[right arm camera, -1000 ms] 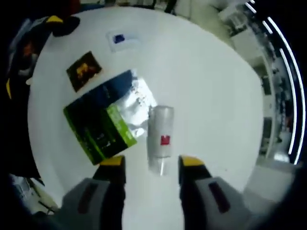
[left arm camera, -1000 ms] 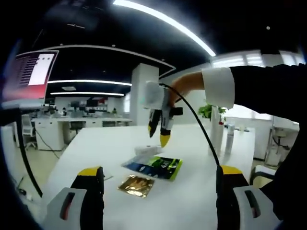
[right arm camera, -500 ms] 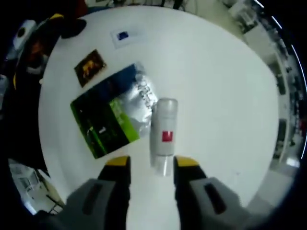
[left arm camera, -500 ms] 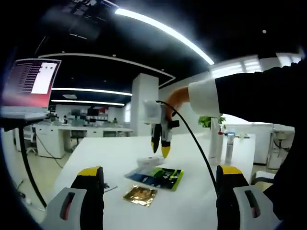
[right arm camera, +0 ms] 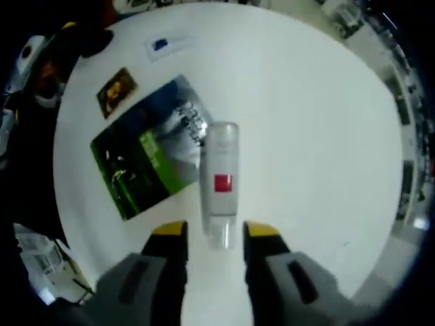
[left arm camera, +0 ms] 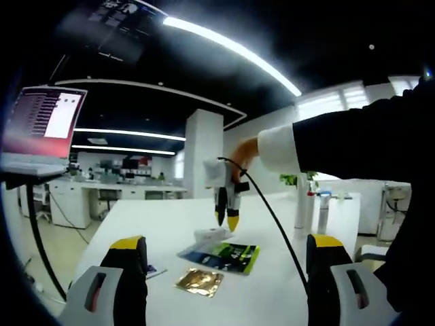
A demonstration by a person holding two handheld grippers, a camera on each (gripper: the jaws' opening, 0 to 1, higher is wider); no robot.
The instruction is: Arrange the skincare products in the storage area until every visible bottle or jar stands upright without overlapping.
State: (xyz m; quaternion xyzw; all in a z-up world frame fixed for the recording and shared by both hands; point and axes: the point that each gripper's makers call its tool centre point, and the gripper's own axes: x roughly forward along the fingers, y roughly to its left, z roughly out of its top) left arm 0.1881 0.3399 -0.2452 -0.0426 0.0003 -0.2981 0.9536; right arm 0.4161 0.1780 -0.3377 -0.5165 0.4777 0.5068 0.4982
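A white bottle (right arm camera: 219, 178) with a red label lies on its side on the white table (right arm camera: 319, 149), its clear cap end pointing at my right gripper (right arm camera: 215, 231). That gripper is open, its yellow-tipped jaws flanking the cap end with small gaps on both sides. In the left gripper view the right gripper (left arm camera: 228, 219) hangs tips down just above the lying bottle (left arm camera: 211, 234). My left gripper (left arm camera: 227, 243) is open and holds nothing, well back from the bottle. Two slim bottles (left arm camera: 301, 201) (left arm camera: 323, 210) stand upright at the table's far right.
A green and blue packet (right arm camera: 139, 171) lies against the bottle's left side, partly under it. A gold sachet (right arm camera: 115, 91) and a small blue card (right arm camera: 162, 45) lie farther off. A laptop screen (left arm camera: 44, 121) stands at the left. A dark sleeve (left arm camera: 367, 142) reaches in from the right.
My right gripper has come down closer to the lying bottle, whose cap end now sits between the jaw tips. The left gripper has hardly moved, only its view has tilted a little.
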